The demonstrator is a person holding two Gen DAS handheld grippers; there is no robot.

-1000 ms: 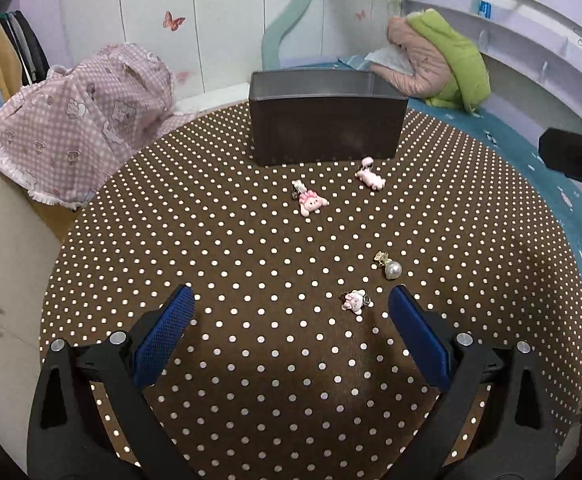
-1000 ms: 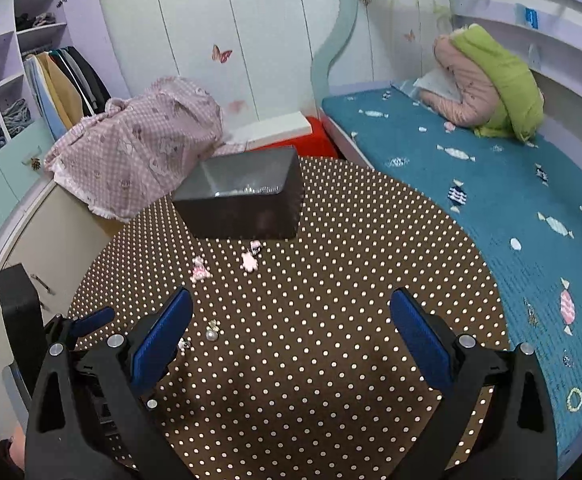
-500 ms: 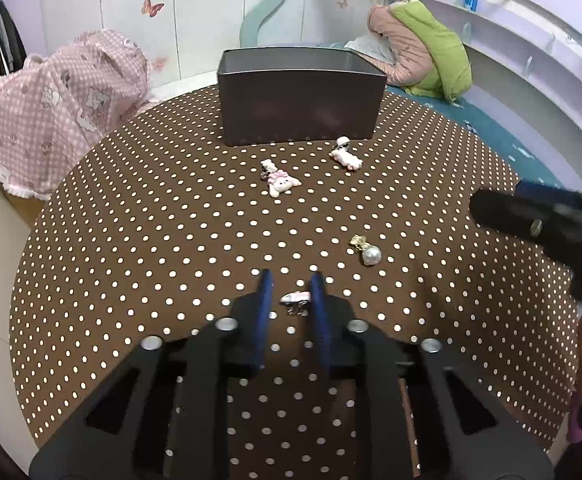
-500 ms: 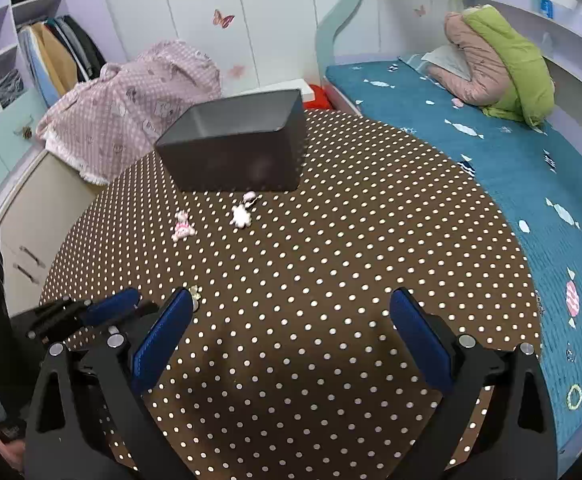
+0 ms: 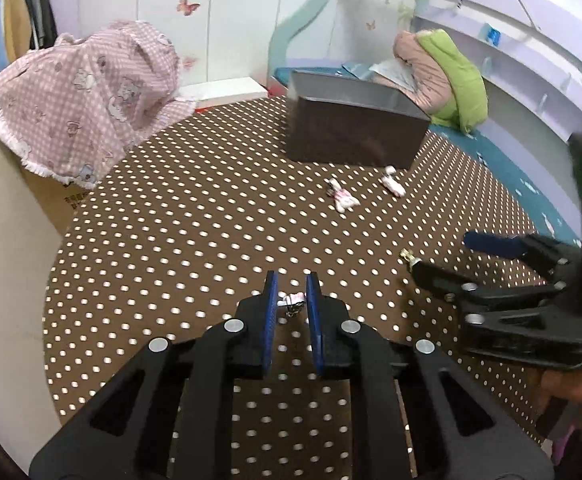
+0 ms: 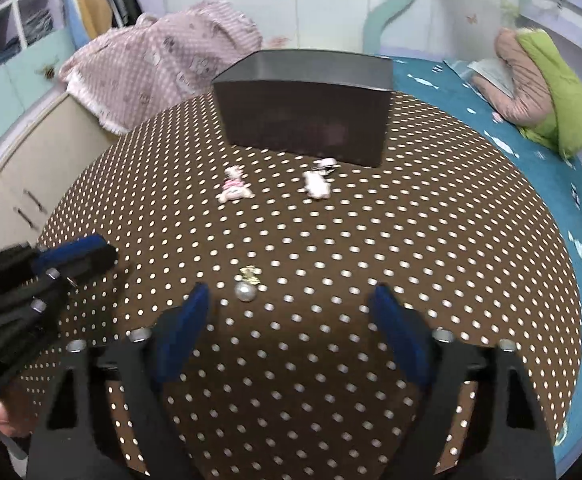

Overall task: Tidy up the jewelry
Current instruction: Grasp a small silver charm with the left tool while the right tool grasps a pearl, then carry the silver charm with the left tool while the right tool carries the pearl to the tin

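Observation:
My left gripper (image 5: 291, 285) is shut on a small pink and white charm (image 5: 294, 301) just above the brown dotted tablecloth (image 5: 171, 220). A pearl earring (image 6: 246, 291) with a gold clasp lies between the fingers of my right gripper (image 6: 291, 294), close to the left pad. The right jaws are closing and the pads do not touch the pearl. Two more pink charms (image 6: 233, 188) (image 6: 317, 184) lie in front of the dark open box (image 6: 307, 120). In the left wrist view the right gripper (image 5: 451, 258) hides the pearl. The left gripper (image 6: 71, 256) shows at the left edge of the right wrist view.
The round table's edge curves near on all sides. A pink checked cloth (image 5: 83, 92) covers something beyond its far left, above a cream cabinet (image 6: 19, 184). A teal bed (image 6: 491, 92) with a green and pink jacket (image 5: 443, 76) lies to the right.
My left gripper went from wide open to shut on the small charm, then shifted sideways with it. My right gripper came down over the pearl earring and its jaws narrowed.

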